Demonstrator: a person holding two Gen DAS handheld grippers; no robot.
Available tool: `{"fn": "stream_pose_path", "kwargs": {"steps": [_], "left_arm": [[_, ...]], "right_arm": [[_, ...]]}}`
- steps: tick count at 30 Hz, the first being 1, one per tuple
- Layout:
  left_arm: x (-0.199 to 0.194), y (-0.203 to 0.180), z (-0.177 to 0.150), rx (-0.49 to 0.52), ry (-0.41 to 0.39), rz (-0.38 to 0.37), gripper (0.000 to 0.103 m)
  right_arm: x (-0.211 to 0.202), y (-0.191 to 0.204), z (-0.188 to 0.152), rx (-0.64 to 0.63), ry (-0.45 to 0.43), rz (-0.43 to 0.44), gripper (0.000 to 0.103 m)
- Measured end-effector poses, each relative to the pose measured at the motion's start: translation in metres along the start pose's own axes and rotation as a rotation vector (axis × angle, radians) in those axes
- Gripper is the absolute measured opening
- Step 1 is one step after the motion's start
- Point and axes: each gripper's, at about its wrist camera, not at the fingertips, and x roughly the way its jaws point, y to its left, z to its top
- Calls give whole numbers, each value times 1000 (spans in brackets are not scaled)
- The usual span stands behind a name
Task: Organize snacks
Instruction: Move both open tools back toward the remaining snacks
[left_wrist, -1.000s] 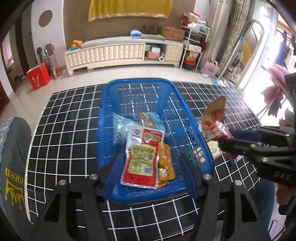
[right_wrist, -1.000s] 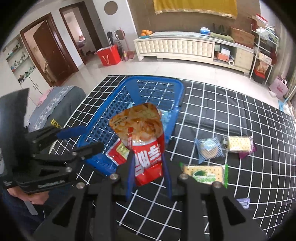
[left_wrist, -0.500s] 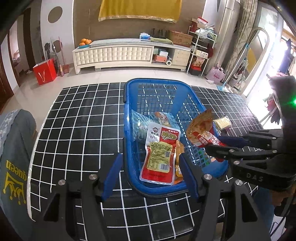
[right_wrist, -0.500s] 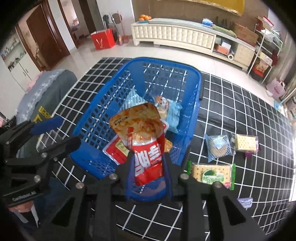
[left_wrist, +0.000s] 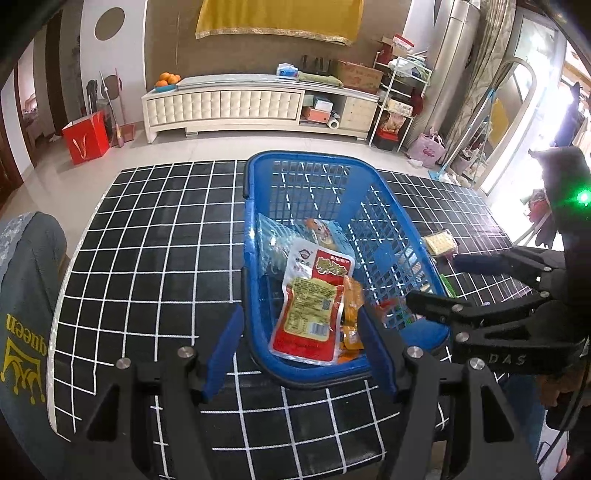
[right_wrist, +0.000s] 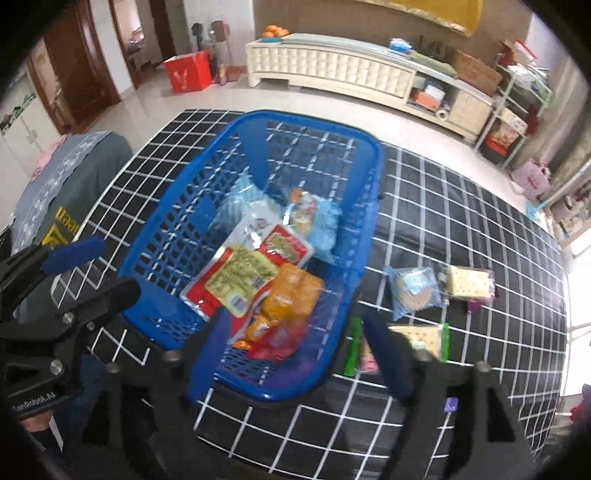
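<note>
A blue plastic basket (left_wrist: 391, 236) (right_wrist: 192, 206) stands on the black grid tablecloth and holds several snack packs. A red and white pouch (left_wrist: 314, 299) (right_wrist: 240, 273) lies in it, with the orange and red chip bag (right_wrist: 284, 314) lying at its near end. My right gripper (right_wrist: 291, 350) is open and empty just above that bag; it also shows in the left wrist view (left_wrist: 443, 280). My left gripper (left_wrist: 299, 347) is open and empty at the basket's near rim.
Loose snacks lie on the cloth right of the basket: a blue cookie pack (right_wrist: 413, 291), a cracker pack (right_wrist: 469, 282), and a green-edged cracker pack (right_wrist: 417, 339). A grey chair back (left_wrist: 26, 314) stands at the left. A white cabinet (left_wrist: 236, 107) lines the far wall.
My right gripper moved over the basket, opened and let go of the chip bag, which now lies in the basket. The left gripper stayed open at the near rim.
</note>
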Motion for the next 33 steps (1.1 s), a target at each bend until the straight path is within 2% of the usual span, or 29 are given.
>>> {"fn": "stream_pose_path", "kwargs": {"steps": [15, 22, 29, 33], "left_arm": [[-18, -50, -3, 90, -17, 14, 66], [-20, -94, 2, 137, -24, -6, 69], [-11, -146, 1, 213, -8, -38, 70], [-2, -174, -1, 240, 5, -55, 73]], "right_arm": [[-36, -41, -26, 97, -35, 12, 82], [-53, -73, -44, 172, -34, 54, 82], [-79, -113, -68, 200, -75, 18, 82], [-82, -136, -82, 217, -73, 0, 82]]}}
